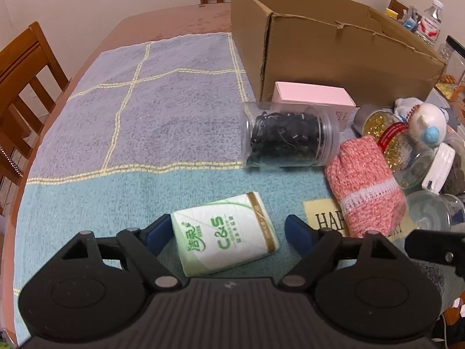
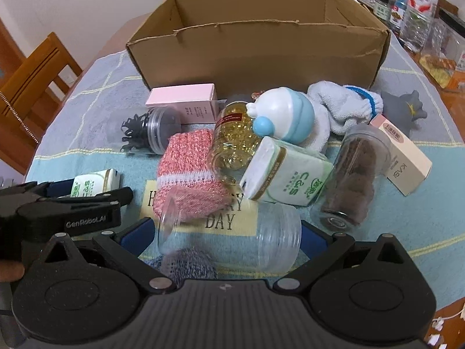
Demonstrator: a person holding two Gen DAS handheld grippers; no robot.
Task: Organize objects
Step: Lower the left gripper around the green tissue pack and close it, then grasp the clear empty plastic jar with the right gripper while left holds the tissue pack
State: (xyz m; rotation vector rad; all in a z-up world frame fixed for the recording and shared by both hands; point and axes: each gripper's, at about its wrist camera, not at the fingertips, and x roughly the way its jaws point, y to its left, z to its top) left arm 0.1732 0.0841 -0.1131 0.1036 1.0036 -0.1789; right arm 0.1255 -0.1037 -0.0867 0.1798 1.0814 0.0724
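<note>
A green and white tissue pack (image 1: 225, 234) lies on the towel between the fingers of my open left gripper (image 1: 226, 232); the left finger is close to it, the right finger stands apart. My right gripper (image 2: 226, 237) is open around a clear ribbed plastic jar (image 2: 232, 238) lying on its side, with a grey knitted piece (image 2: 189, 263) at its mouth. The open cardboard box (image 2: 261, 49) stands behind a pile: pink sock (image 2: 189, 174), jar of black hair ties (image 1: 287, 139), pink box (image 1: 314, 96), gold-bead bottle (image 2: 235, 136), second tissue pack (image 2: 287, 174).
A white and blue toy (image 2: 284, 113), white socks (image 2: 343, 107), a jar of brown balls (image 2: 354, 174), a beige box (image 2: 404, 157) and a yellow card (image 2: 221, 218) crowd the pile. Bottles (image 2: 418, 14) stand back right. Wooden chairs (image 1: 20, 67) flank the table's left edge.
</note>
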